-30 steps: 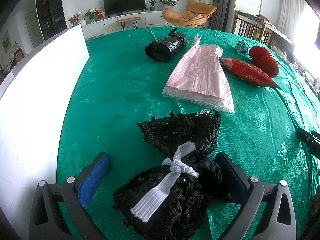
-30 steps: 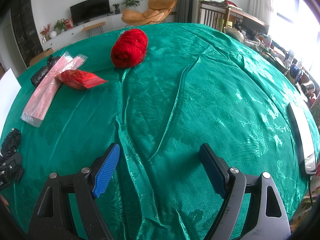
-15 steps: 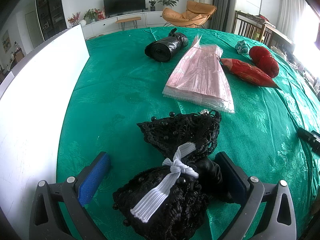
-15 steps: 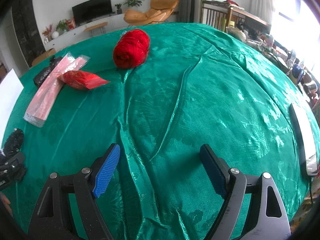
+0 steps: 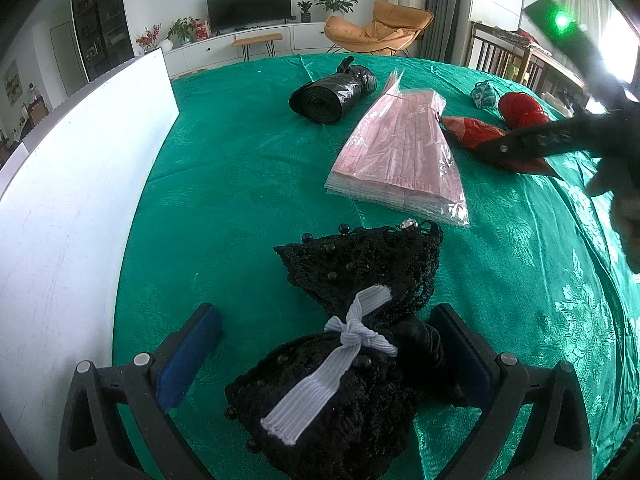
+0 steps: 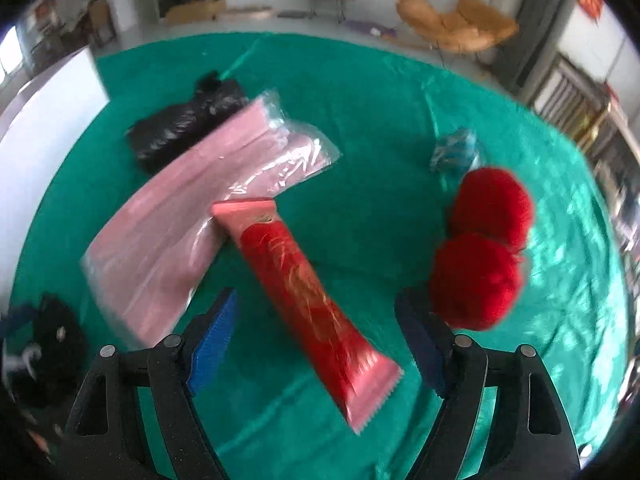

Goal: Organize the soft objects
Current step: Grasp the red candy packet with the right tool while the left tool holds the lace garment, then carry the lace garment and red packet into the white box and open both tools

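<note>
The green tablecloth (image 5: 248, 168) was seen to carry all the soft objects, with a white board (image 5: 80, 184) standing along its left edge. The left gripper (image 5: 332, 352) was held low over the cloth with its jaws spread wide; the black beaded lace item (image 5: 360, 272), tied at its waist by a white elastic band (image 5: 352, 332), lay between the blue pads. Whether the right-hand pad touched the item's black fold could not be told; the left-hand pad stood clear of it.

Three wrapped goods were noted. A clear plastic bag (image 6: 168, 224) enclosed a flat stack of pink sheets and lay at the cloth's middle. A roll of black bags (image 5: 332, 94) lay just beyond it, towards the room. A red sealed packet (image 6: 304, 292) lay slantwise, one pink crimped end overlapping the clear bag's edge; its contents were not visible.

The right gripper (image 6: 316, 344) was seen above the red sealed packet. Its jaws had just been closing, though they were left well apart, and the packet lay between them with neither pad pressing on it. Two red yarn balls (image 6: 484, 252) rested touching each other just beside the right-hand pad, and a small teal bundle (image 6: 456, 152) lay just beyond them. In the left wrist view the right gripper appeared as a dark blurred shape over the packet.
</note>
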### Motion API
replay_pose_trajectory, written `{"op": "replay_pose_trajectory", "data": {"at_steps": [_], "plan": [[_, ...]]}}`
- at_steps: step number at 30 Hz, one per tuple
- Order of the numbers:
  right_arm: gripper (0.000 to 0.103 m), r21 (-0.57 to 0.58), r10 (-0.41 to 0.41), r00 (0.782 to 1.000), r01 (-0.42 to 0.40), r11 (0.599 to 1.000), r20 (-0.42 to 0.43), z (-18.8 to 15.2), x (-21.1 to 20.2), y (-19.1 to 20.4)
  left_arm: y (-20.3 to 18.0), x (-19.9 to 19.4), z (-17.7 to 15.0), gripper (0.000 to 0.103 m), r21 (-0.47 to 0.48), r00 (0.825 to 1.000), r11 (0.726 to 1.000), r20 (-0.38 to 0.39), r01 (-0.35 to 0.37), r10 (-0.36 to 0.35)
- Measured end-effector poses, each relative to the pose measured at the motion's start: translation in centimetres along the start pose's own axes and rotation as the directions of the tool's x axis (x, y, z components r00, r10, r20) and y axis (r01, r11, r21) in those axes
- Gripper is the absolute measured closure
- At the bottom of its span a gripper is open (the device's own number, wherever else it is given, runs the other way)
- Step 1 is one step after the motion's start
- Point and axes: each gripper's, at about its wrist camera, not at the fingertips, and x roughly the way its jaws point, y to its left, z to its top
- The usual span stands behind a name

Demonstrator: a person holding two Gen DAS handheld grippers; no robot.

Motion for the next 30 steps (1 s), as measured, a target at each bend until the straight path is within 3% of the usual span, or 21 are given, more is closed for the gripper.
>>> {"op": "replay_pose_trajectory", "data": {"at_steps": [1, 2, 3, 6, 9, 13, 15, 17, 18, 19, 21, 24, 30], "plan": [[0.067, 0.033, 0.024, 1.000, -0.024, 0.999, -0.019, -0.1, 0.5, -0.3, 0.0, 0.0, 0.0, 0.000, 0.000, 1.000, 1.000, 0.000, 0.000, 0.000], [0.080, 0.073, 0.050, 0.999, -0.048, 0.996, -0.016, -0.5, 0.4, -0.8, 0.0, 0.0, 0.0, 0.000, 0.000, 1.000, 1.000, 0.000, 0.000, 0.000], [0.086, 0.105, 0.064, 0.998, -0.063, 0.993, -0.011, -0.9, 0.1, -1.1, 0.0, 0.0, 0.0, 0.000, 0.000, 1.000, 1.000, 0.000, 0.000, 0.000], [0.086, 0.257, 0.191, 0.981, -0.184, 0.949, -0.004, -3.8, -1.3, -2.5, 0.1, -0.1, 0.0, 0.000, -0.001, 1.000, 1.000, 0.000, -0.001, 0.001], [0.086, 0.403, 0.311, 0.950, -0.292, 0.867, 0.019, -8.4, -2.9, -3.5, 0.1, -0.1, 0.0, 0.000, 0.000, 1.000, 1.000, 0.000, 0.000, 0.000], [0.086, 0.498, 0.419, 0.903, -0.406, 0.766, 0.092, -14.4, -5.3, -2.8, 0.1, -0.2, -0.1, 0.000, 0.001, 1.000, 1.000, -0.005, 0.002, -0.002], [0.086, 0.512, 0.431, 0.895, -0.424, 0.747, 0.112, -16.3, -6.2, -2.3, 0.2, -0.3, 0.1, 0.000, 0.023, 0.997, 0.999, -0.071, 0.031, -0.029], [0.086, 0.526, 0.444, 0.886, -0.445, 0.725, 0.137, -18.2, -7.2, -2.1, 1.1, -1.4, -0.4, 0.001, -0.023, 0.994, 0.996, -0.075, 0.082, -0.083], [0.086, 0.530, 0.447, 0.882, -0.452, 0.718, 0.148, -18.9, -7.6, -1.9, 1.7, -2.0, -0.7, 0.006, -0.054, 0.992, 0.993, -0.062, 0.108, -0.111], [0.086, 0.535, 0.447, 0.880, -0.458, 0.710, 0.159, -19.7, -8.0, -1.7, 2.2, -2.5, -1.1, 0.023, -0.084, 0.989, 0.988, -0.053, 0.130, -0.135], [0.086, 0.536, 0.448, 0.878, -0.463, 0.705, 0.170, -20.7, -8.4, -1.3, 2.2, -2.9, -1.2, 0.038, -0.071, 0.991, 0.990, -0.048, 0.125, -0.129], [0.086, 0.540, 0.444, 0.881, -0.455, 0.708, 0.161, -21.0, -8.3, -0.9, 1.7, -3.2, -1.3, 0.051, -0.046, 0.990, 0.989, -0.033, 0.139, -0.141], [0.086, 0.533, 0.427, 0.887, -0.451, 0.716, 0.176, -21.0, -8.9, -0.6, 1.9, -5.7, -1.7, 0.055, -0.107, 0.971, 0.965, 0.028, 0.240, -0.238]]}}
